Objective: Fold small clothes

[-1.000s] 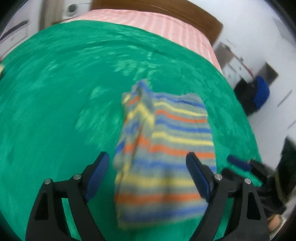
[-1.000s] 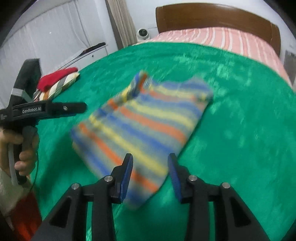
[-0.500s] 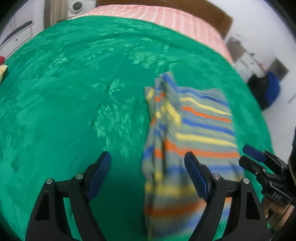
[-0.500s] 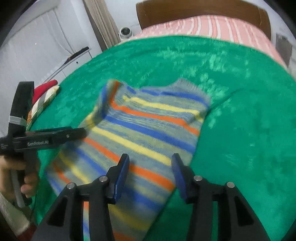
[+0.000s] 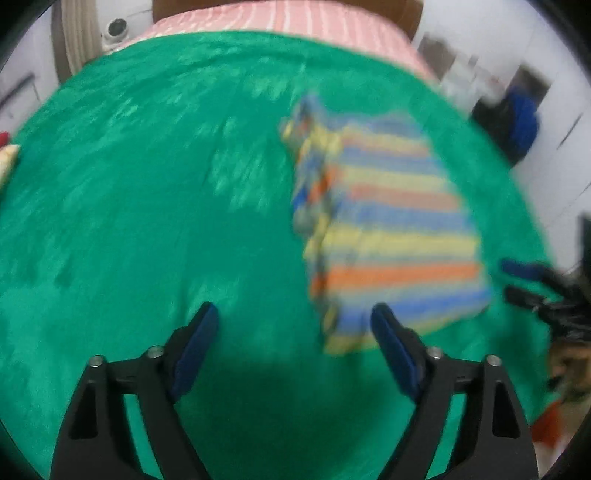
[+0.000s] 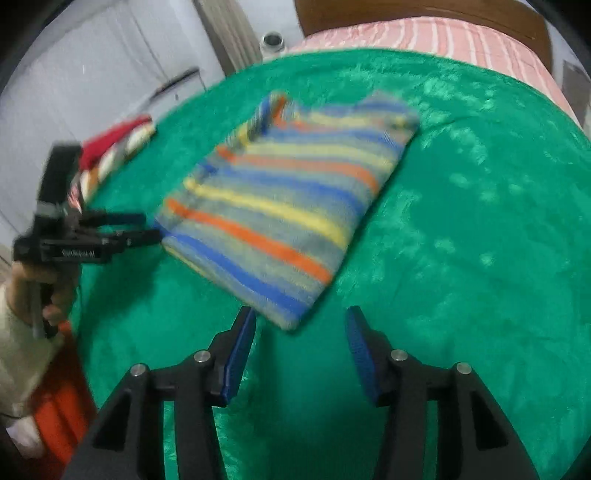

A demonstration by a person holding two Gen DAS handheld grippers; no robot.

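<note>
A small striped knit garment (image 5: pixel 388 229) in blue, yellow, orange and grey lies folded on the green blanket (image 5: pixel 147 203); it also shows in the right wrist view (image 6: pixel 288 206). My left gripper (image 5: pixel 293 332) is open and empty, just short of the garment's near left corner. It also shows at the left of the right wrist view (image 6: pixel 144 227), beside the garment's edge. My right gripper (image 6: pixel 301 332) is open and empty, just short of the garment's near corner. It also shows at the right edge of the left wrist view (image 5: pixel 517 280).
A stack of folded clothes, red on top (image 6: pixel 110 147), lies at the blanket's left edge. A pink striped bedsheet (image 6: pixel 424 37) and a wooden headboard (image 6: pixel 406 11) are at the far end. A blue bag (image 5: pixel 522 125) sits off the bed's right side.
Both grippers have pulled back from the garment toward its near edge. The right gripper has opened wider. The garment now lies flat, farther from both cameras.
</note>
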